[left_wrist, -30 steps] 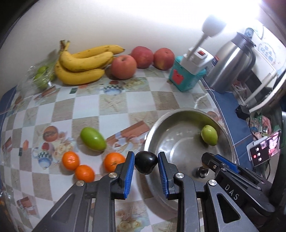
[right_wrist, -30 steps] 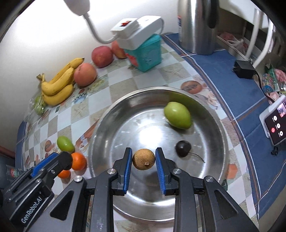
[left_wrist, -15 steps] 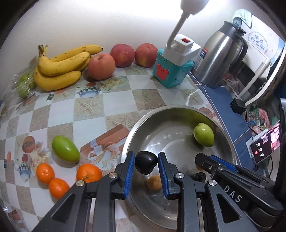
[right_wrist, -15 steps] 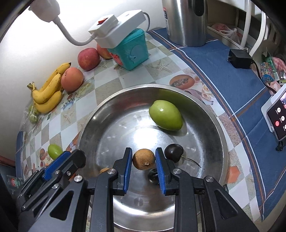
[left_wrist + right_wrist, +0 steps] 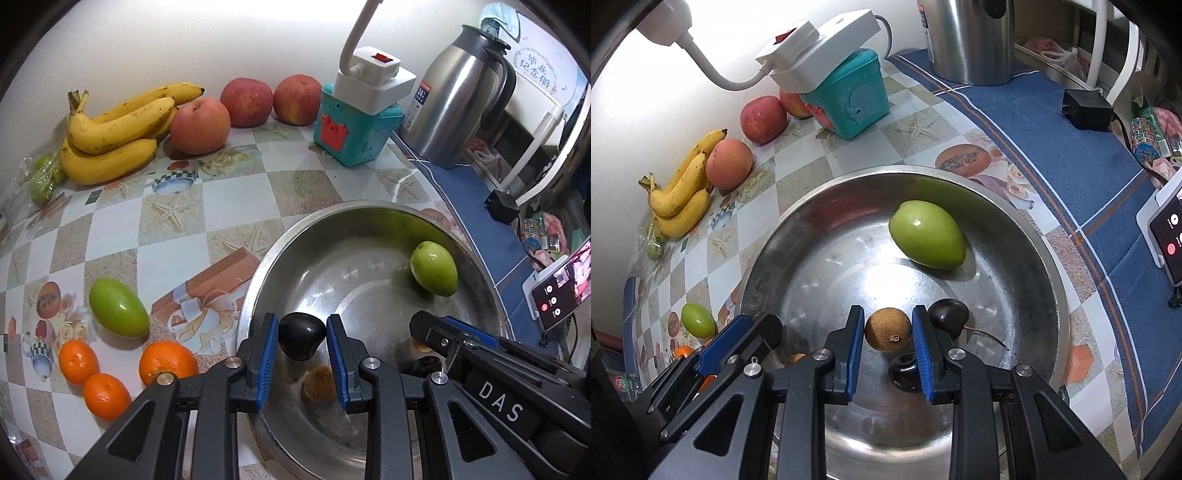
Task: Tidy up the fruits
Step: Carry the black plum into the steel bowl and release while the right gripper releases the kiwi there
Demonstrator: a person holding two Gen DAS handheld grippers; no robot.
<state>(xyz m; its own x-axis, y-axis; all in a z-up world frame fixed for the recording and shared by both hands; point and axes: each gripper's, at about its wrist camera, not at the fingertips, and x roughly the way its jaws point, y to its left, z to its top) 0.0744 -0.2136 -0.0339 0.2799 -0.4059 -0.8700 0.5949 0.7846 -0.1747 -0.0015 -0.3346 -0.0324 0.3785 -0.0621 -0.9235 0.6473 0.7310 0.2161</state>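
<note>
Left tongs (image 5: 302,341) gripping one dark cherry (image 5: 301,340), right tongs (image 5: 888,330) gripping one brown longan (image 5: 887,329).

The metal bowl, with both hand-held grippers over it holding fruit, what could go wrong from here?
1. The left hand-held gripper and the right hand-held gripper crowd one side of the metal bowl and may collide.
2. The brown fruit, once released, could roll into the dark cherry beside it.
3. The dark fruit in the left one could drop onto the small brown fruit below.
</note>
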